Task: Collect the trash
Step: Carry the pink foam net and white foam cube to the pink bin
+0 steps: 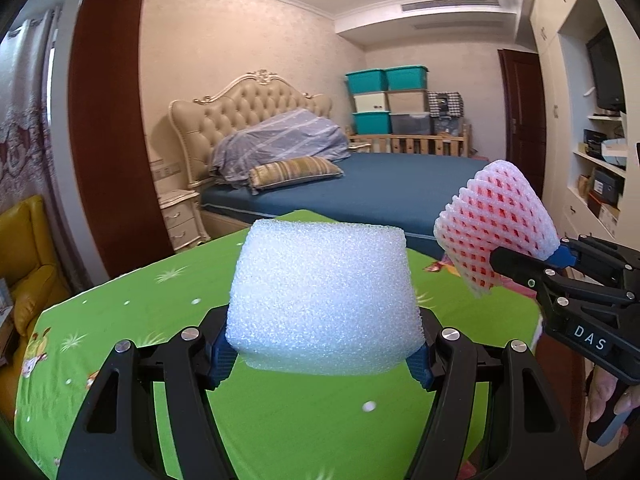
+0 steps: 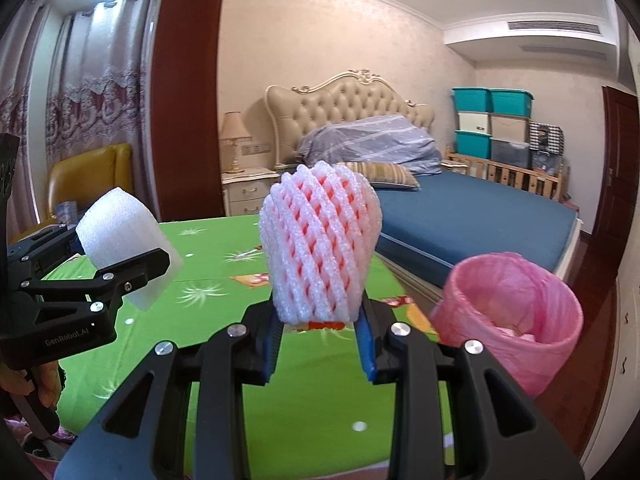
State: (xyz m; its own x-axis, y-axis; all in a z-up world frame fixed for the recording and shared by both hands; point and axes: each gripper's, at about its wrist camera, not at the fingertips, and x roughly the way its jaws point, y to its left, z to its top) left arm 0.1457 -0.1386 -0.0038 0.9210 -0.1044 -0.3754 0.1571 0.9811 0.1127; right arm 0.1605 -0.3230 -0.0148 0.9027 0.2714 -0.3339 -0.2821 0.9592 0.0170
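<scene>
My left gripper (image 1: 322, 354) is shut on a white foam block (image 1: 324, 296), held above the green table (image 1: 120, 320). In the right wrist view the same block (image 2: 124, 236) shows at the left in that gripper (image 2: 120, 272). My right gripper (image 2: 320, 340) is shut on a pink-and-white foam fruit net (image 2: 320, 248), upright between its blue pads (image 2: 366, 344). The left wrist view shows that net (image 1: 496, 224) at the right, in the right gripper (image 1: 532, 264). A bin lined with a pink bag (image 2: 508, 312) stands beside the table's right edge, with pale scraps inside.
A bed with a blue sheet (image 1: 400, 188) lies beyond the table. A brown pillar (image 1: 108, 120) rises at the left, next to a yellow armchair (image 1: 28, 248). Shelves (image 1: 600, 160) line the right wall. A hand (image 1: 608, 396) grips the right tool's handle.
</scene>
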